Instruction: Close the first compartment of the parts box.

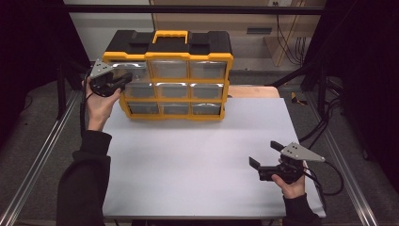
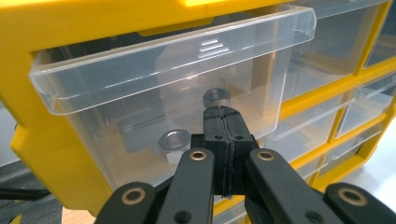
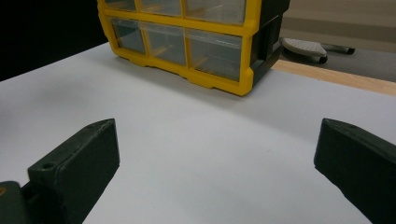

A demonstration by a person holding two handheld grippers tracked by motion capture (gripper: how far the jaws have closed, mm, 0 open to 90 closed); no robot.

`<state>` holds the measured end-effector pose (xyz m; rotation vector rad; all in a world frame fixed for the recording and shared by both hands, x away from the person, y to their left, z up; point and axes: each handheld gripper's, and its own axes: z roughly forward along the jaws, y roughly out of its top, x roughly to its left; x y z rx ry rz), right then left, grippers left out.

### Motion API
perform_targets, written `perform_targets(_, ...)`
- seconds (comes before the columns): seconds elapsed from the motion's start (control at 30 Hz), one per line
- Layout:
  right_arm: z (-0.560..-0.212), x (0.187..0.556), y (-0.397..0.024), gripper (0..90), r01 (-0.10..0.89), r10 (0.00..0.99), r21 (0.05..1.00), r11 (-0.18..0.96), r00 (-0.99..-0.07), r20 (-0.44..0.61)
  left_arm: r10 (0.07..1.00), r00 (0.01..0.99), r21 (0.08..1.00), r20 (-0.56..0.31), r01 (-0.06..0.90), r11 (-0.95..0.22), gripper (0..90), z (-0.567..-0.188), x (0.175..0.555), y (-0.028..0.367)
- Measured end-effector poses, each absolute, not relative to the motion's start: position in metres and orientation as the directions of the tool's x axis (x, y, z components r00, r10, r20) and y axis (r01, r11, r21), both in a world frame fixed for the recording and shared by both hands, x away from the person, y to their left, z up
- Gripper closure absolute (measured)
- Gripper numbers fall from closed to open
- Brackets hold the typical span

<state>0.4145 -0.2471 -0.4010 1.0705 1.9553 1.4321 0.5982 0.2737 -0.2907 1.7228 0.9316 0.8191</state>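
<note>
A yellow-and-black plastic parts organiser (image 1: 171, 75) with nine clear drawers stands at the far side of the white bench (image 1: 197, 165). Its top-left clear plastic drawer (image 2: 163, 93) sits slightly out from the yellow frame, with its lip overhanging the front. Through the drawer wall two steel hex nuts (image 2: 173, 140) show, lying apart on the drawer floor.

The left hand-held gripper (image 2: 223, 114) has its jaws pressed fully together with nothing between them, and their joined tips sit against or just before the drawer's front wall, below the lip; I cannot tell whether they touch. The right hand-held gripper (image 1: 264, 154) waits low over the near right of the bench, well apart from the organiser, with its jaws spread wide and empty.

The drawer looks light, thin-walled and smooth, so it should slide easily but offers a slick face for the pads. It is stiff enough to push or pull, though the clear plastic could crack under a hard pinch. The best hold is the overhanging lip along the top front edge: hook under it or pinch it near the middle, so the drawer runs straight instead of jamming in its slot. The loose nuts will likely roll and rattle if the drawer is jerked. The organiser itself looks light enough to shift under a hard push.
</note>
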Motion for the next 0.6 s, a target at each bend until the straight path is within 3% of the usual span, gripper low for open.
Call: perform_targets(0.6, -0.400, 0.414, -0.249, 0.6, 0.300, 0.815, 0.944, 0.140, -0.576, 0.062, 0.891, 0.443, 0.952, 0.100, 0.216, -0.215, 89.3, -0.292, 0.609, 0.270)
